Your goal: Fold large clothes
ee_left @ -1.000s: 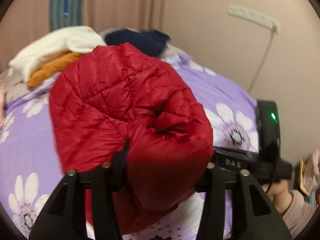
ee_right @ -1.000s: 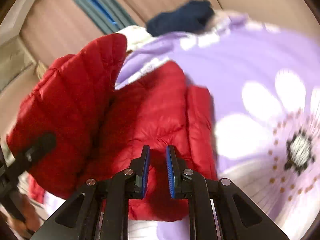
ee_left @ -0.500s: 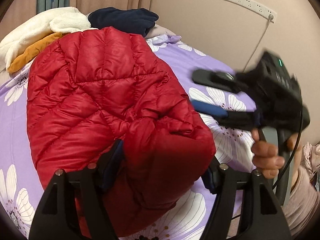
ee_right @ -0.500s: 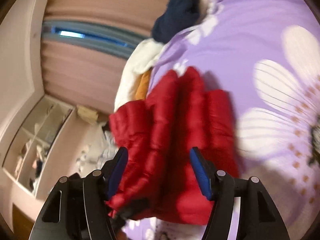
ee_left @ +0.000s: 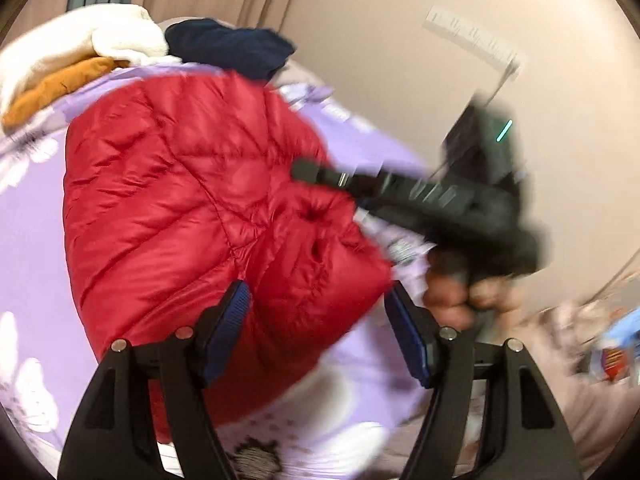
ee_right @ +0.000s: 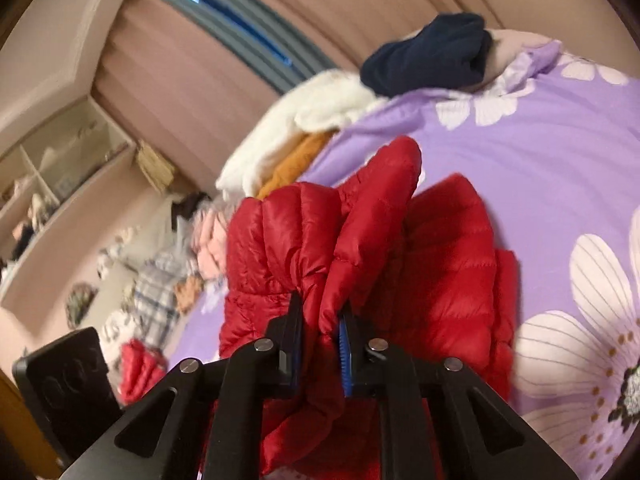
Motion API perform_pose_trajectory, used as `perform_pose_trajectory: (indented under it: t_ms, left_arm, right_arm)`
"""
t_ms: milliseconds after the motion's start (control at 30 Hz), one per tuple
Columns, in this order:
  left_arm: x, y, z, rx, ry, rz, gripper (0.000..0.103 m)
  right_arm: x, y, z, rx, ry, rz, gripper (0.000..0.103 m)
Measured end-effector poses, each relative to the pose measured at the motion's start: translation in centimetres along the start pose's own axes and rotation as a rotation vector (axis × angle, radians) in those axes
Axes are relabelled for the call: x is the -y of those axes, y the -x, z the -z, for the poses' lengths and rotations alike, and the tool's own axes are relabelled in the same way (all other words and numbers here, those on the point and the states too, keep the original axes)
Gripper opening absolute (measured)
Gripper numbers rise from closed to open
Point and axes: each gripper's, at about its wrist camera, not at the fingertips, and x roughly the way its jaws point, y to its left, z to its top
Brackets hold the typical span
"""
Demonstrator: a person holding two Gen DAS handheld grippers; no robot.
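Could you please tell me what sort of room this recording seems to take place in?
Most likely a bedroom: a bed with a purple flower-print cover, closed pinkish-beige curtains and open wall shelves.

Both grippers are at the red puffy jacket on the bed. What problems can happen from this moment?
1. The right gripper pinches only a thin fold of the red jacket; the shiny fabric could slip out when lifted.
2. The left gripper straddles a thick roll of jacket, pads apparently not pressing, so the fold may spring open.
3. The two grippers work close together at the same end and might collide.
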Motion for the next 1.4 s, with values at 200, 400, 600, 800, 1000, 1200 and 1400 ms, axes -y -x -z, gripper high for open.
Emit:
perform_pose_trajectory:
  t_ms: [200,400,600,800,1000,1200,1400]
  left_arm:
    - [-2.2,1.0,-3.6,0.09,0.059,-0.031,0.069]
    - [-6.0,-2.7,-7.6,0.09,0.141,-0.177,0.044]
    - [-9.9,-8.7,-7.7,-0.075,0.2,-0.299,0.035]
    - [-9.1,-9.0,-7.6,-0.054,0.151,-0.341,0.034]
    - [-9.2,-8.7,-6.8,-0.037,0.14,-0.355,0.034]
    - [-9.2,-8.7,-6.3,-0.017,0.12,-0.358,0.035]
    - [-8.4,-9.3,-5.5,0.011,0.064,-0.396,0.035]
  right_arm:
    - [4.0,-1.4,1.6,-0.03,-0.089,0.102,0.016]
    - [5.1,-1.2,2.0,-0.042,-0.121,0.097,0.016]
    - [5.4,-0.6,2.2,-0.054,-0.131,0.094,0.018]
    - [0.4,3.7,0.8,0.08,0.086,0.254,0.022]
    - [-5.4,3.5,1.5,0.009,0.318,0.107,0.022]
    - [-5.0,0.7,5.9,-0.133,0.453,0.211,0.022]
    - [-1.5,-1.3,7.6,-0.14,0.408,0.241,0.02]
